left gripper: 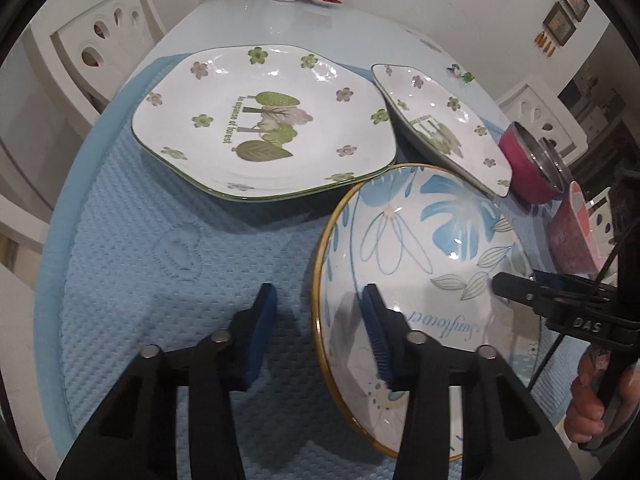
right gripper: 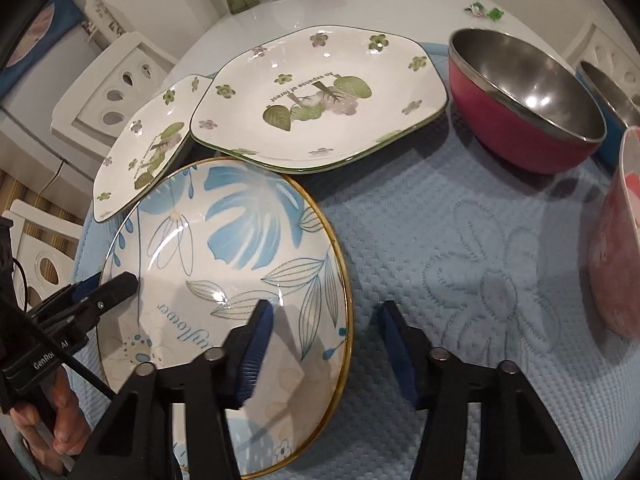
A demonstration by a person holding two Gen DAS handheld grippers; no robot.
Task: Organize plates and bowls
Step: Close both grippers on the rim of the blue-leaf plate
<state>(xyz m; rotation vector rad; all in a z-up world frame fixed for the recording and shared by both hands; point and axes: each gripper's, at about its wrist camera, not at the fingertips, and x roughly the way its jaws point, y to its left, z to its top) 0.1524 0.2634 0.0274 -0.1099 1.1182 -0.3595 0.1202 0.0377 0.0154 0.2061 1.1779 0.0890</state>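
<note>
Table (left gripper: 360, 8) fills both views under a light blue quilted mat (left gripper: 160, 240), carrying two green-flowered plates, the larger one (left gripper: 260, 120) at upper centre of the left wrist view and the smaller one (left gripper: 444, 120) tilted beside it. Lower right there, the blue-leafed plate (left gripper: 420, 240) lies with its gold rim between the spread pads of the left gripper (left gripper: 320, 320), not pinched. In the right wrist view the right gripper (right gripper: 324, 340) straddles the opposite rim, also unclamped, with a red bowl (right gripper: 528, 120) at upper right.

Both wrist cams sit close above the blue-leaf plate (left gripper: 420, 264), angled steeply down. Left cam looks from the plate's left rim, right cam from its right rim (right gripper: 224, 264). Shared: that plate, the green-flower plates behind it.
</note>
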